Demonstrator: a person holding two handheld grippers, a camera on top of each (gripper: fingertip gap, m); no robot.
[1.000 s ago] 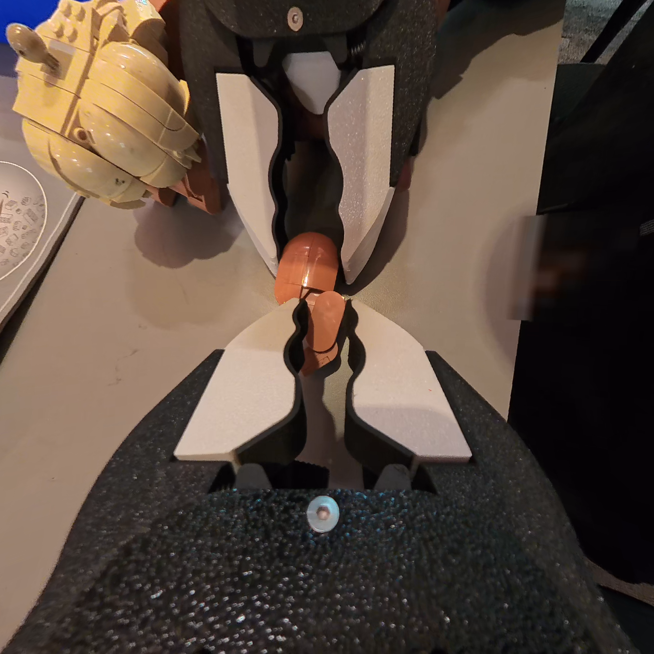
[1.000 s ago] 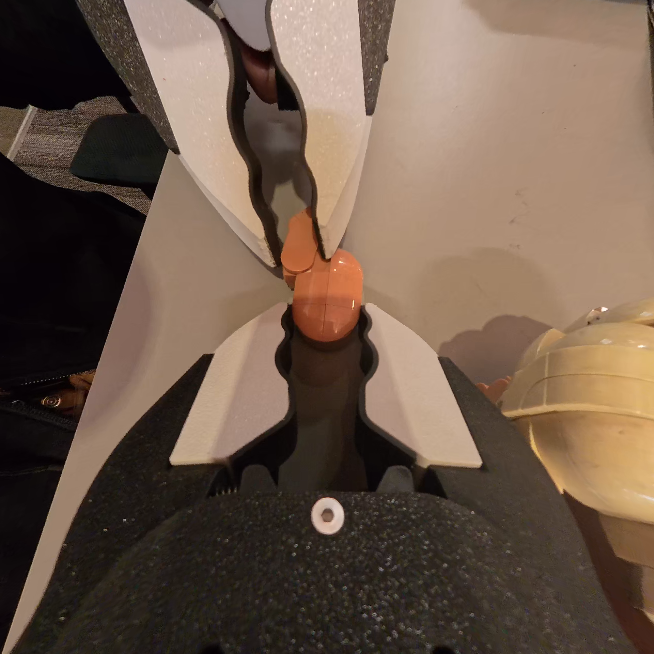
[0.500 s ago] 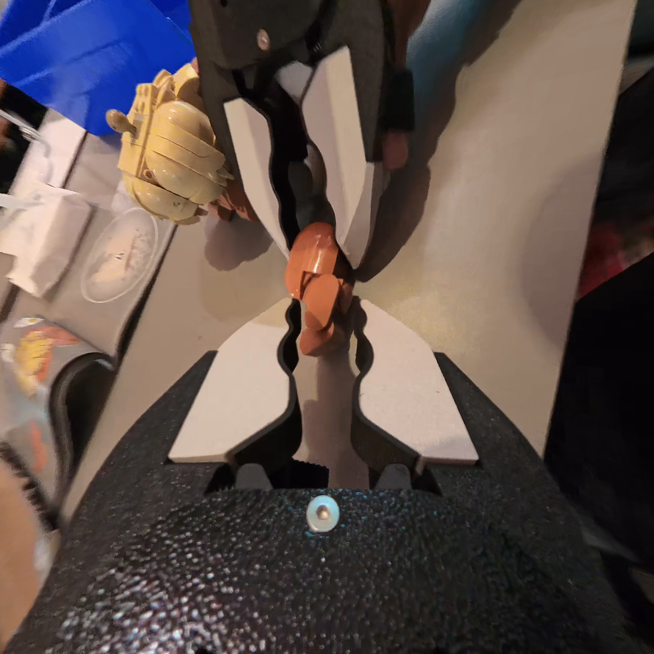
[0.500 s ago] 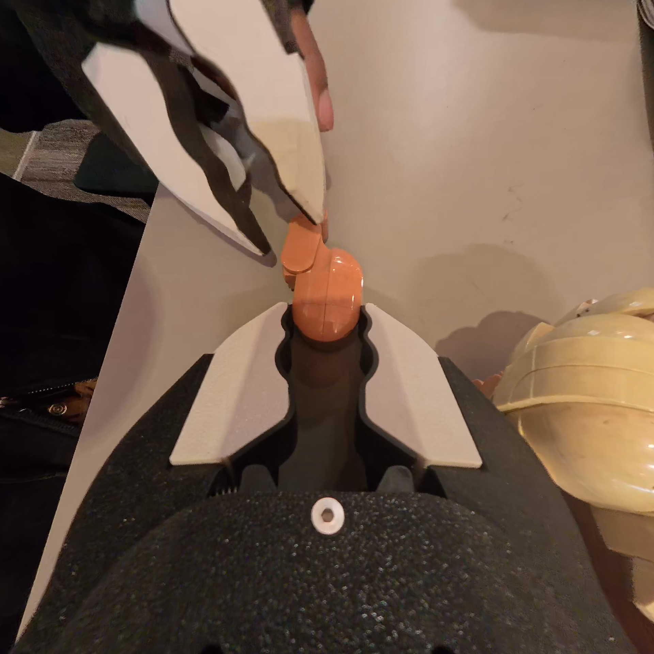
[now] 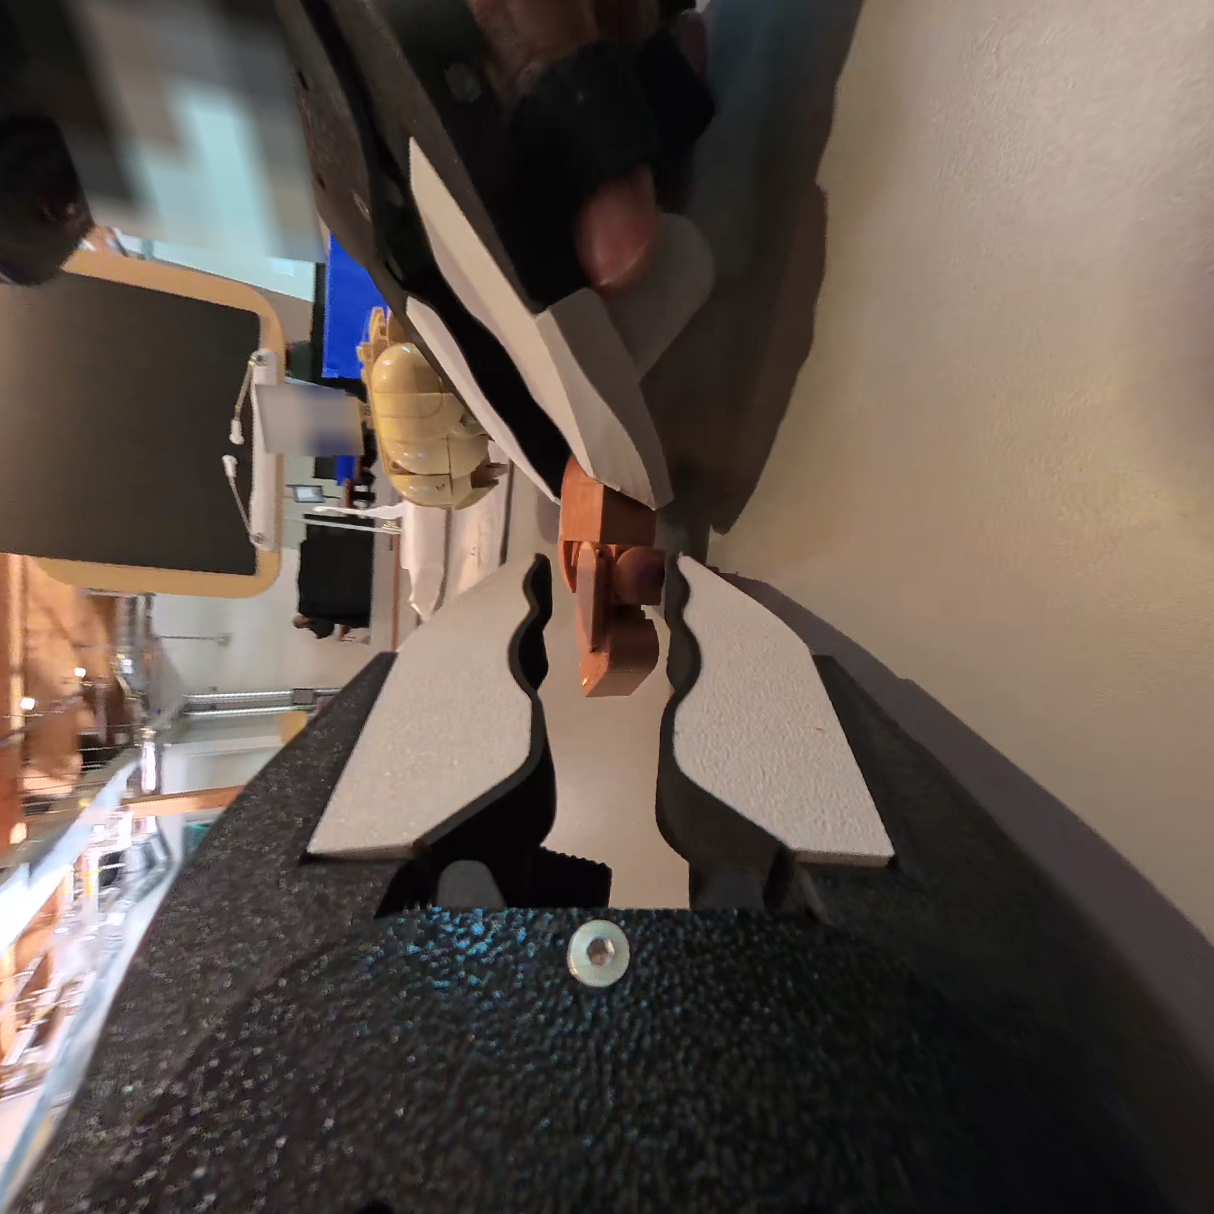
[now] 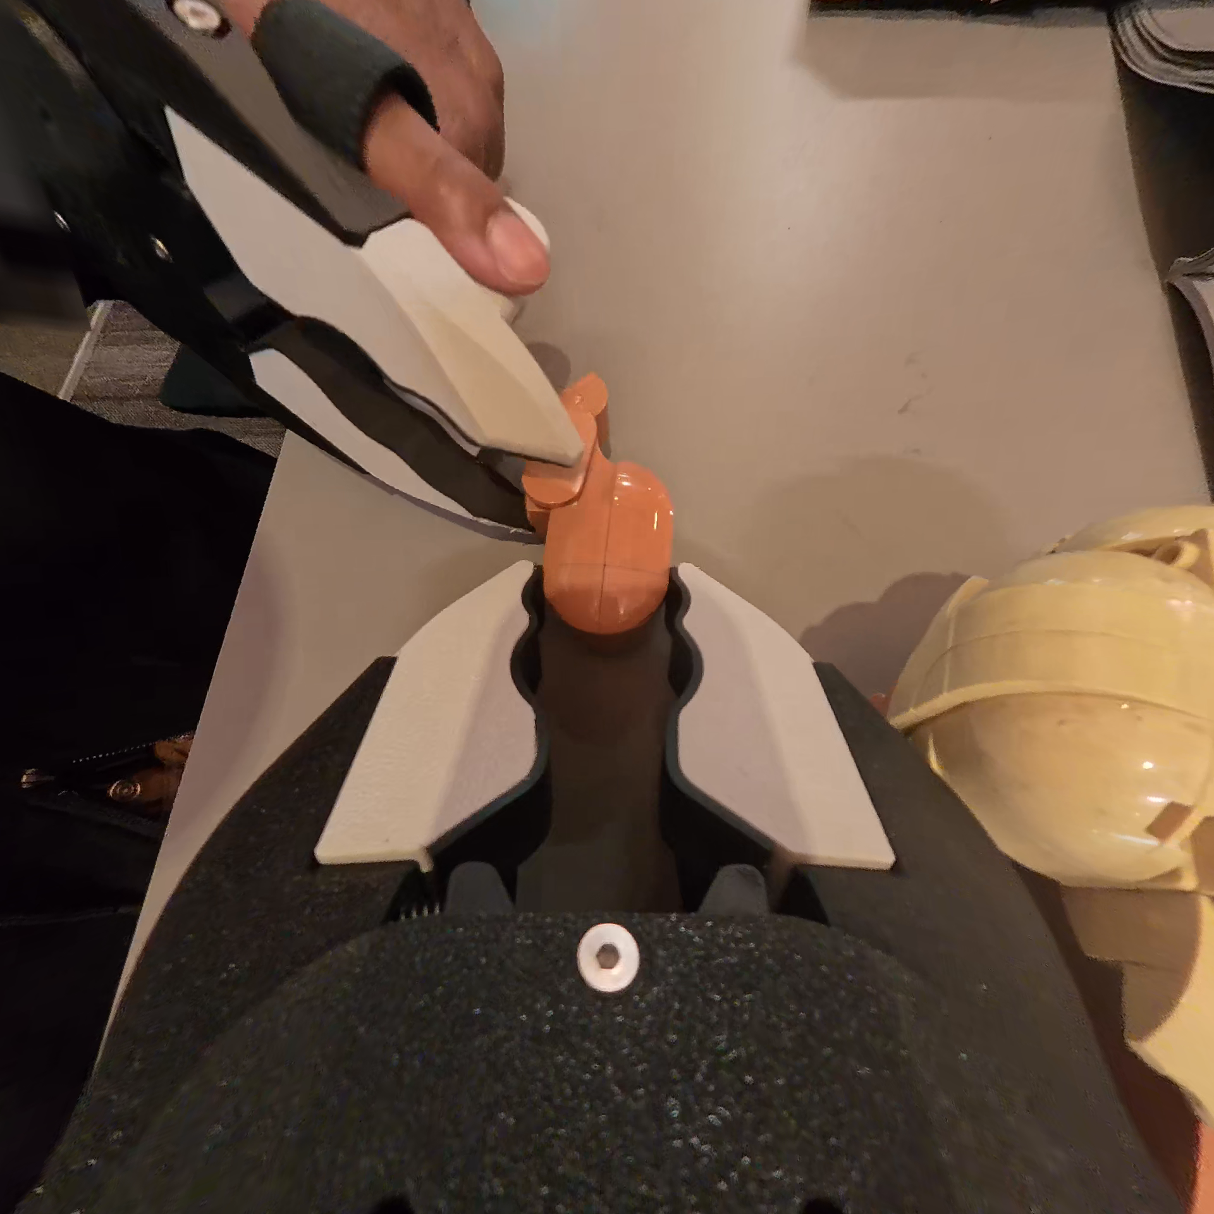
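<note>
In the left wrist view, which is rolled on its side so that the pale table (image 5: 985,328) fills the right of the picture, the left gripper (image 5: 607,578) stands with its jaws moderately apart around the thin end of an orange-brown brick piece (image 5: 611,630). There is clear space between that end and the left pad, while the right pad (image 5: 683,591) lies just beside it or touching it; contact cannot be told, so nothing is plainly clamped here. From above, the right gripper (image 5: 611,489) reaches down with a person's fingertip (image 5: 617,249) resting on its side, and its white tips close on the piece's far, thicker end. Behind it a tan brick model (image 5: 420,433) is seen, and farther back a blurred room with a black board in a light wooden frame (image 5: 131,420). In the right wrist view, the right gripper (image 6: 607,578) holds the rounded orange-brown body of the piece (image 6: 607,565) between both pads at the very fingertips, above the table (image 6: 854,263) near its left edge. The left gripper (image 6: 552,486) comes in from the upper left, steered by a hand (image 6: 447,151), its tips lying above and below the flat tab that projects from the piece. The tan brick model (image 6: 1064,716) sits at the right, just beside the gripper's body.
</note>
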